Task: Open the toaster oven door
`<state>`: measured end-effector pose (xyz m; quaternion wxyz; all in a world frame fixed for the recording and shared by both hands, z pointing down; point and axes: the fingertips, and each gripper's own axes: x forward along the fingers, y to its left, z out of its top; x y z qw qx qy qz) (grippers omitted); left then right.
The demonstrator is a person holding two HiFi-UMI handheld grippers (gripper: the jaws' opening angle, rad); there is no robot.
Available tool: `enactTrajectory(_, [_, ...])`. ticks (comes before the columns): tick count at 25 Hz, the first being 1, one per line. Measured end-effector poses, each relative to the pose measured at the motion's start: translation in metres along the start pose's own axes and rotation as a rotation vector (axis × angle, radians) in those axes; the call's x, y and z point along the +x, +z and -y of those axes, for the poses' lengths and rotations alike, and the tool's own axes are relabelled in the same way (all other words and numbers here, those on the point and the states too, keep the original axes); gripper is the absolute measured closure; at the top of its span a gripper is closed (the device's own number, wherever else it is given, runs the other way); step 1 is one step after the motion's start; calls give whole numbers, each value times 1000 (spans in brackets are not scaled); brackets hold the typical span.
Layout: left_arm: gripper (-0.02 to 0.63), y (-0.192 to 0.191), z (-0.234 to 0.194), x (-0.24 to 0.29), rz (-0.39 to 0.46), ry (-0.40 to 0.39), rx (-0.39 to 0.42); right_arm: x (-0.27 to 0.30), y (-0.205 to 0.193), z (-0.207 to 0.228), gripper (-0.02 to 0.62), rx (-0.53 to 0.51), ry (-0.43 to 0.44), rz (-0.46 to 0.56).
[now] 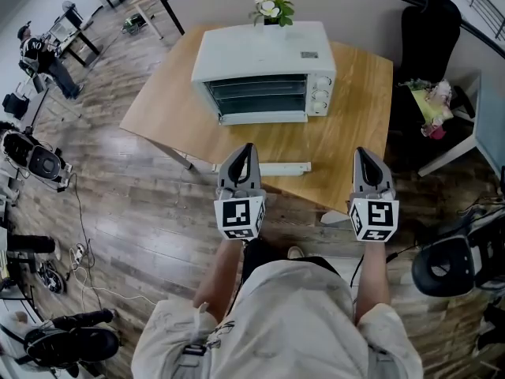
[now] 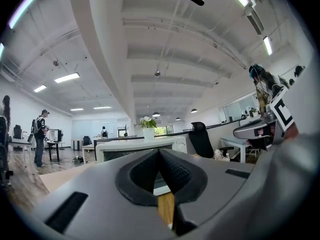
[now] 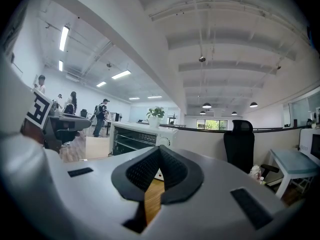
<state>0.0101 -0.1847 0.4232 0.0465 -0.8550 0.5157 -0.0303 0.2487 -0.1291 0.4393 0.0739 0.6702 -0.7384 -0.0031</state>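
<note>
1. Left gripper (image 1: 246, 148): hovers over the near edge of the wooden table (image 1: 359, 140); has jaws pressed together, pinching nothing.
2. Right gripper (image 1: 365, 153): hangs level with the left one and well apart from it, over the same table edge; has jaws pressed together likewise, empty.
3. White bar (image 1: 276, 167): lies along the table's near edge, partly hidden behind the left gripper.
4. Toaster oven (image 1: 264, 54): stands mid-table, well apart from both pairs of jaws; faces them with its door (image 1: 254, 95), racks showing behind the glass; sits straight ahead of the left jaws, ahead and to the left of the right jaws; carries knobs (image 1: 320, 93) at the front's right side.
5. Potted plant (image 1: 273, 9): stands at the oven's far edge.
6. Black chair (image 1: 426, 38): stands beyond the table's far right corner.
</note>
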Motion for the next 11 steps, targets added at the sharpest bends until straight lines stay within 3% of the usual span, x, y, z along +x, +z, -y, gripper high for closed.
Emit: enactTrajectory(11, [592, -5, 3, 1, 0, -7, -9, -2, -6, 1, 574, -1, 1, -5])
